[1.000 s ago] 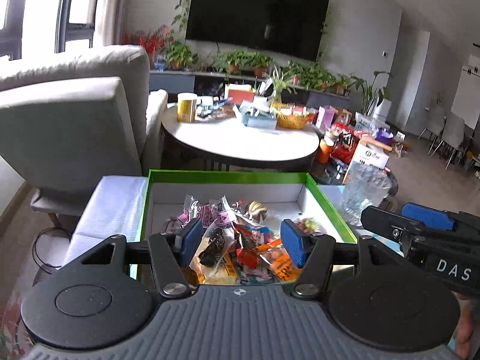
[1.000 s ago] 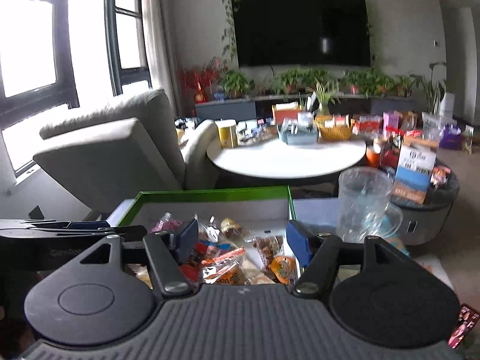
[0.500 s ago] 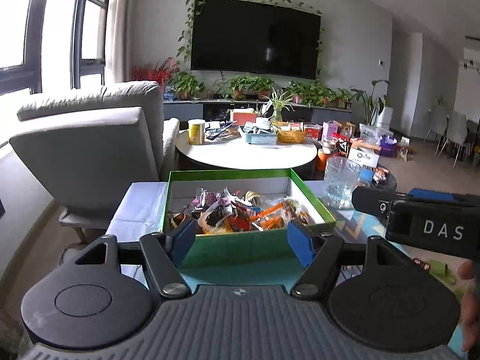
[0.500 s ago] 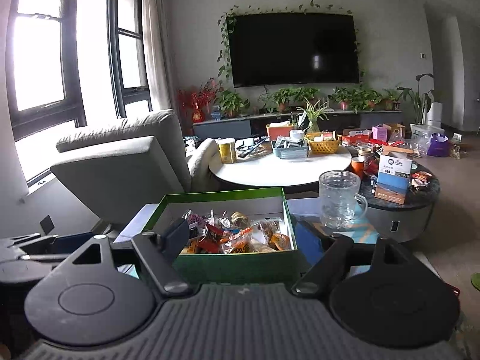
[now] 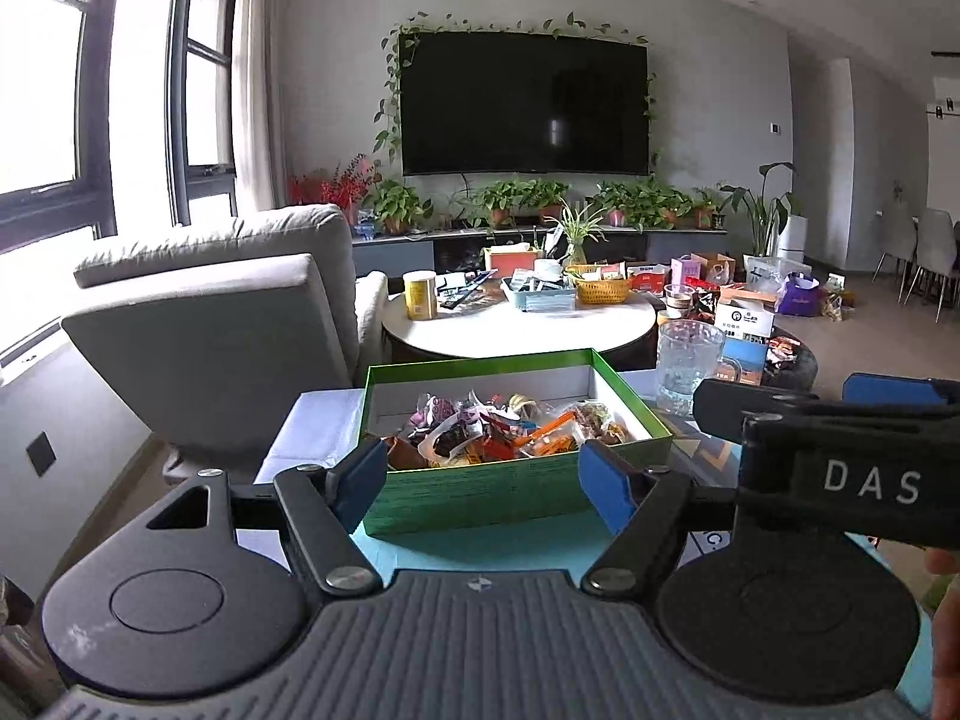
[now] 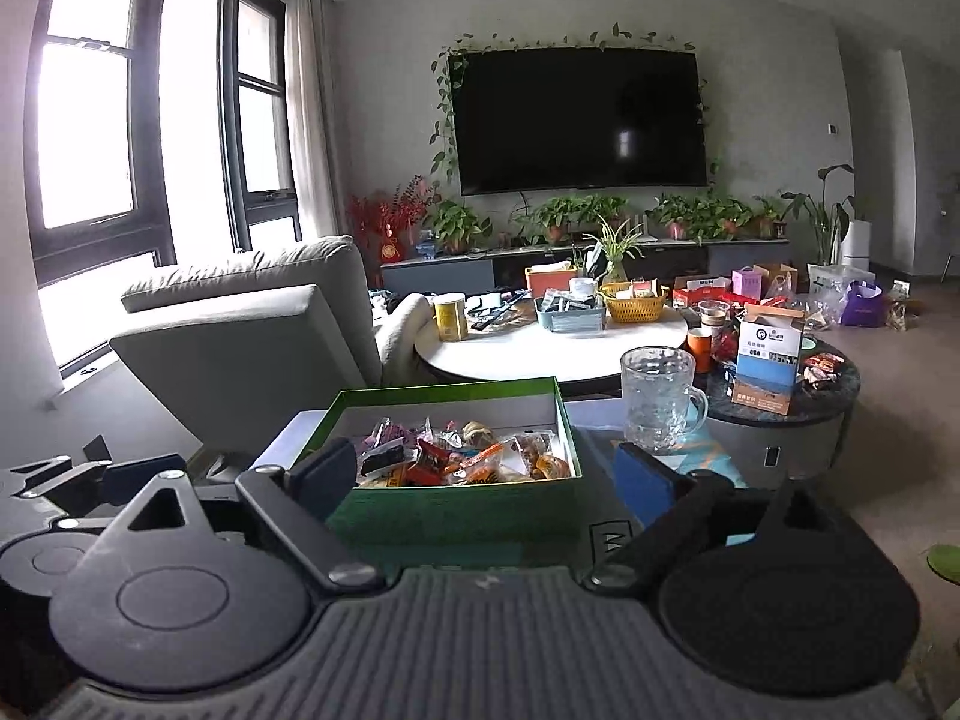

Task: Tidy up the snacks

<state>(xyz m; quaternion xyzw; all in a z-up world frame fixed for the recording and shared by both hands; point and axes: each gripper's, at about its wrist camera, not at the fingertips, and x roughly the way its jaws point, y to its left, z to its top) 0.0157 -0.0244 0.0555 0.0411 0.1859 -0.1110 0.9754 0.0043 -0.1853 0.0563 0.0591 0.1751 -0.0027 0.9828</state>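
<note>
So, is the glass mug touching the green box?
Apart. The right wrist view shows a strip of table between the glass mug and the green box beside it.

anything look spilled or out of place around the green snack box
Nothing stands out. The green box sits flat with the wrapped snacks piled loosely inside it, none over the rim. The clear glass mug stands upright beside it and looks empty. Nothing is between the jaws of either gripper.

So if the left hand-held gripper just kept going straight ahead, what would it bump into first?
Most likely the near wall of the green snack box, straight ahead of the left hand-held gripper; its jaws are opening with nothing between them. Depth is hard to judge.
</note>
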